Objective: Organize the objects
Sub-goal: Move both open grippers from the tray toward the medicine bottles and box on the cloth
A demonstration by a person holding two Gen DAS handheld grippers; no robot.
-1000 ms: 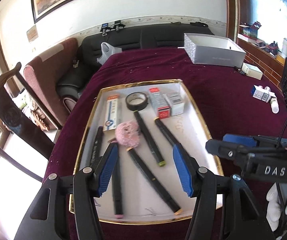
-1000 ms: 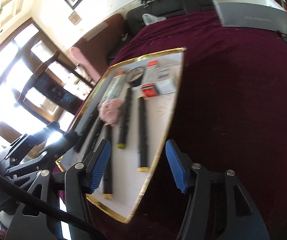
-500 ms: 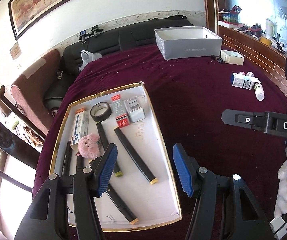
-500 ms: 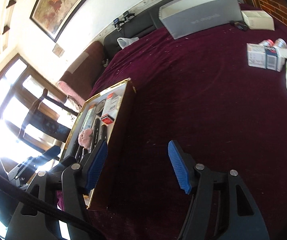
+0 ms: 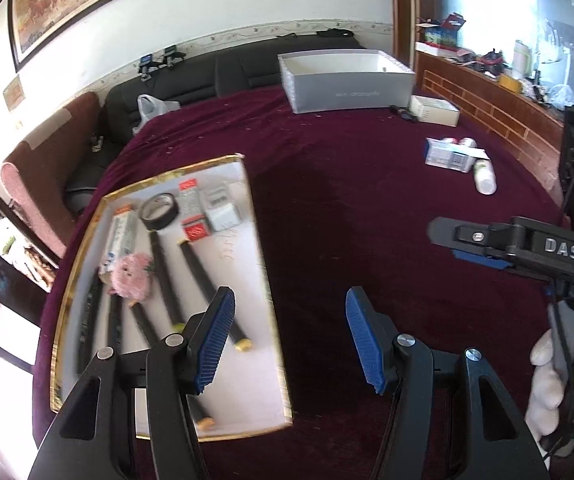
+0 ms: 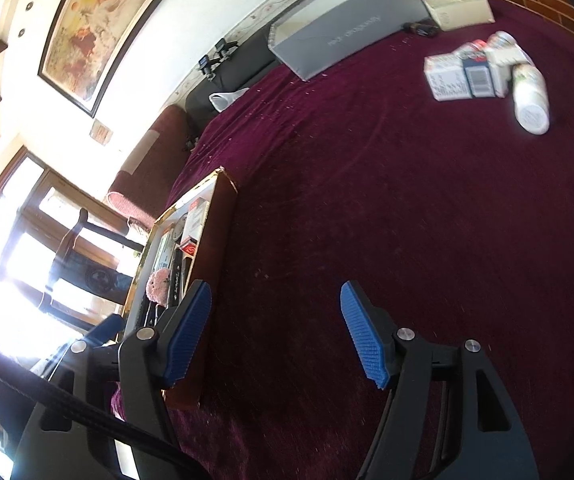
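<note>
Both tongs stand with jaws apart and nothing between them; the right gripper [image 6: 275, 332], its ribbed blue pads on black plastic arms, has just been opening. White letters "DAS" mark its body in the left wrist view, where a white-gloved hand [image 5: 563, 380] holds it. The left gripper [image 5: 287, 340] hovers over the maroon velvet tablecloth [image 5: 367, 220], its left pad above the gold-rimmed white rectangular tray [image 5: 259, 240]. That tray holds long black markers with yellow ends [image 5: 211, 292], a black tape roll [image 5: 159, 212], a fluffy pink ball [image 5: 133, 276] and small red-and-white boxes [image 5: 193, 212]. Far off to the right lie small white printed cartons [image 6: 463, 74] and a white bottle on its side [image 6: 531, 96]. A grey cardboard box [image 5: 347, 80] bears unreadable print.
</note>
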